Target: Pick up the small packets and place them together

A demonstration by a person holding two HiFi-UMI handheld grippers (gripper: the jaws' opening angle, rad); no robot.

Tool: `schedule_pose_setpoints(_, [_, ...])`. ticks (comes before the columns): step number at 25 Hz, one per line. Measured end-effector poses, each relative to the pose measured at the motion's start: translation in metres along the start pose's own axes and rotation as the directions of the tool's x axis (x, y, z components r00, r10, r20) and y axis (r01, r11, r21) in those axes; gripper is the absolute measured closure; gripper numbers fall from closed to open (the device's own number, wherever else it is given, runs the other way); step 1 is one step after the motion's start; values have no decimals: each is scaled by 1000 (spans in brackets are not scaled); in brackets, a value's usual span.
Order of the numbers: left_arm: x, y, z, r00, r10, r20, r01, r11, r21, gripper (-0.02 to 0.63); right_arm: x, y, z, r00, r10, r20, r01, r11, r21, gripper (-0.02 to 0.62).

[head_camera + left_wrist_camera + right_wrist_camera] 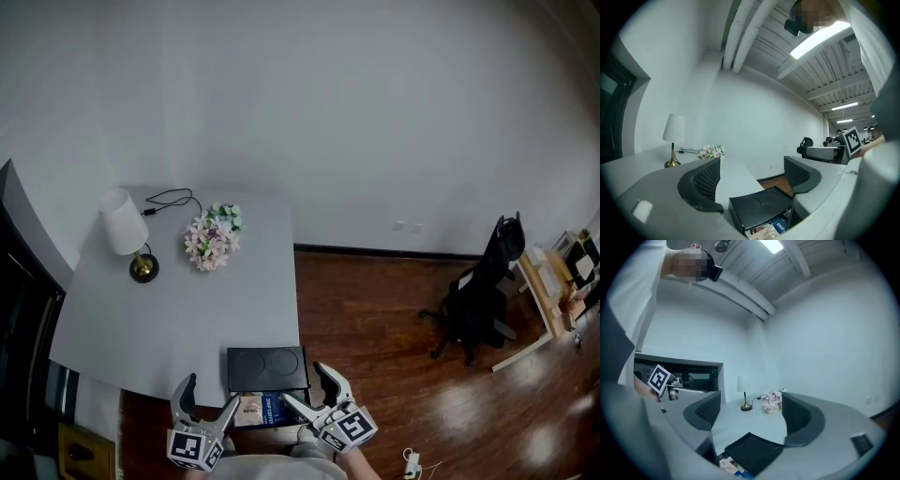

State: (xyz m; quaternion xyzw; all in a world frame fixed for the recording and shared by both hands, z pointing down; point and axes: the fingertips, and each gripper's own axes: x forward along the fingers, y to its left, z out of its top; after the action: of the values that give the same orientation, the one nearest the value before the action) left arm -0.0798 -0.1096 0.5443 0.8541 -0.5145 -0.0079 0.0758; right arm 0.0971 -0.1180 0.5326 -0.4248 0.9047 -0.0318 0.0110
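Left tool (212, 390), right tool (302, 382): jaws apart

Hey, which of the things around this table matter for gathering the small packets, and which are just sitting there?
Job: small blue packet; small beige packet; left tool and right tool, both open and empty.
Lying about: white-shaded brass lamp; pink-white flower bunch; flat black tray; black office chair.

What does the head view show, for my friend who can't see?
Open, empty left tongs and right tongs flank small packets beside a black tray at the near edge of a grey table. A lamp and flowers stand farther back.
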Motion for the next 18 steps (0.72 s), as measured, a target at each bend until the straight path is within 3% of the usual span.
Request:
schedule_pose_setpoints(4, [0,4,6,1000,0,21,0,1000,-9,198,1,5,10,997,70,-37,-70,997,-11,191])
schedule_pose_setpoints(8, [-1,9,6,1000,13,27,-12,1000,-17,198,5,11,-32,965,174,-198,-146,978,148,218])
schedule_pose_setpoints(10, [-2,10,3,1000,23,20,-23,1000,-10,198,8,19,-73,916,241,-321,-162,954,253,225])
schedule_pose_setpoints(13, [-4,13,-4,999,37,-4,-37,999,-5,198,10,40,-136,817,356,-453,-163,897,412,225])
schedule_pose_setpoints(18, [-10,19,-12,998,52,-37,-52,999,-10,198,14,70,-208,681,455,-574,-155,855,494,227])
